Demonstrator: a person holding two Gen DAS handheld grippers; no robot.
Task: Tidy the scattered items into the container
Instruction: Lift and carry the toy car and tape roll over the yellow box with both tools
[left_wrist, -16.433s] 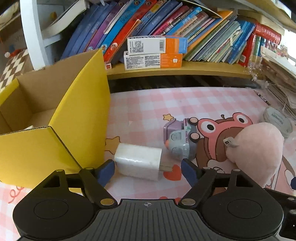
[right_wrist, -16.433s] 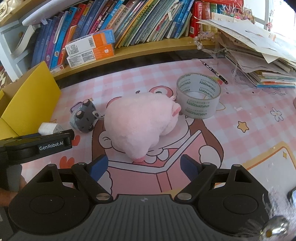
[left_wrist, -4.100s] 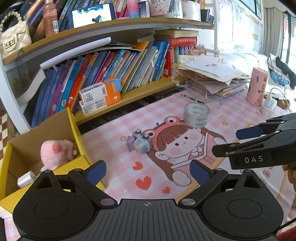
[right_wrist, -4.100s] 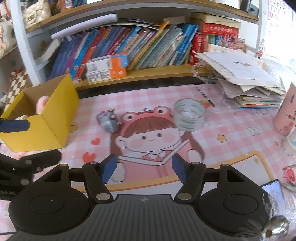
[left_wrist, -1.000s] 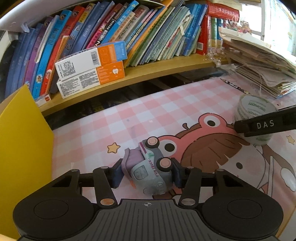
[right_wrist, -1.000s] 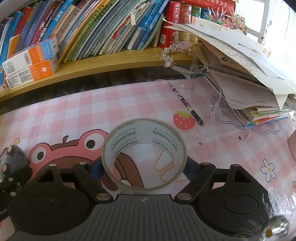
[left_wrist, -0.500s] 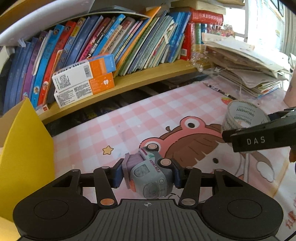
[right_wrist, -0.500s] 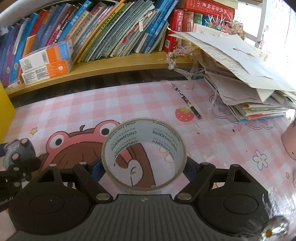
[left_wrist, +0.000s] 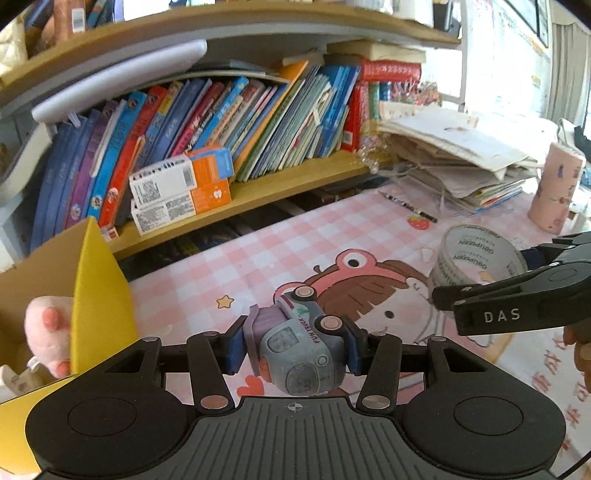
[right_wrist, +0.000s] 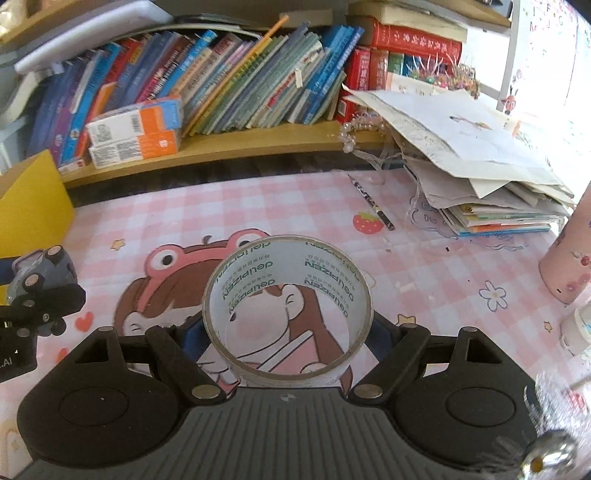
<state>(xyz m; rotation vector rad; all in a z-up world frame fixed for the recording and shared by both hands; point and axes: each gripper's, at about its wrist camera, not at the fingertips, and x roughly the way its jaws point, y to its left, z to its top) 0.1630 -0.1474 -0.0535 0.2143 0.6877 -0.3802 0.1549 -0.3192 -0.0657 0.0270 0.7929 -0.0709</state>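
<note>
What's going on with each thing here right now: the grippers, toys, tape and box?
Left gripper: shut on toy truck, lifted.
Right gripper: shut on tape roll, lifted.
Yellow box: open.
Pink plush: inside box.
Pencil: lying flat on mat.

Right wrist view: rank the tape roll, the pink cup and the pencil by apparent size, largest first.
1. tape roll, though nearness in the right gripper inflates it.
2. pink cup, partly cut off by the frame edge.
3. pencil.

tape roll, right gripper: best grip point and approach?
Grip the tape roll across its outer wall, coming from the near side with fingers level. Its open ring is wide and its wall thin, so the right gripper straddles its full width, as it does now.
</note>
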